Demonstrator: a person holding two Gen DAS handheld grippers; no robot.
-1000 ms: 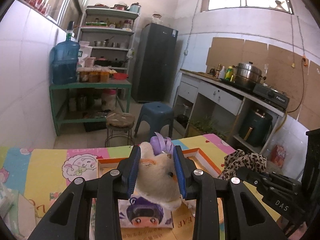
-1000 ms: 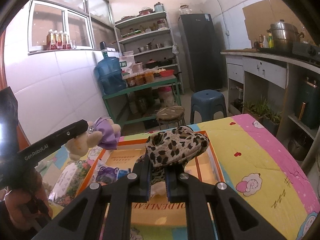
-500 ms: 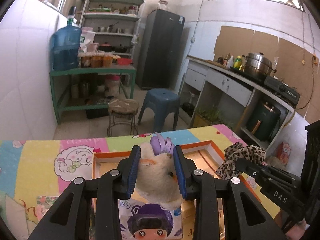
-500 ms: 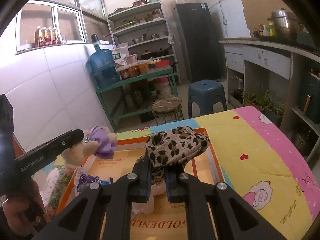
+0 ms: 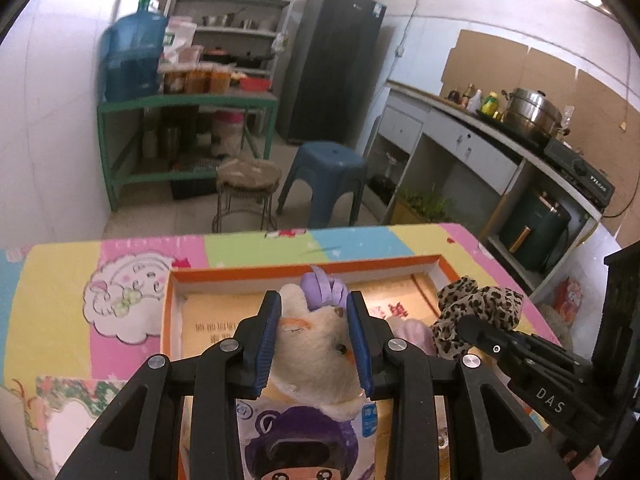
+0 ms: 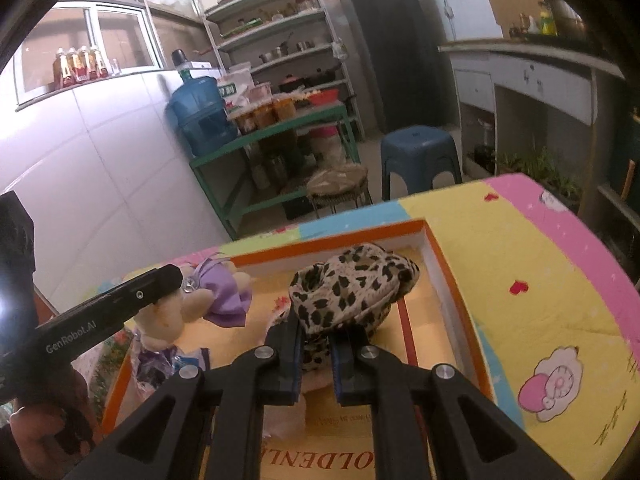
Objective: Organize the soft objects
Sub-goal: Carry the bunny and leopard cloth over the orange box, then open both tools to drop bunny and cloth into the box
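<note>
Cream plush toy with purple bow, leopard-print cloth, orange-rimmed box, pastel cartoon-patterned tablecloth.

black gripper, blue pads, silver screws

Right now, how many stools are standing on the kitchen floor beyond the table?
2. A blue plastic stool stands before the dark fridge, and a low round stool with a woven seat stands just left of it, by the green shelf. The table may hide others.

Home kitchen, steel pot on stove, fridge, pantry shelves
</note>
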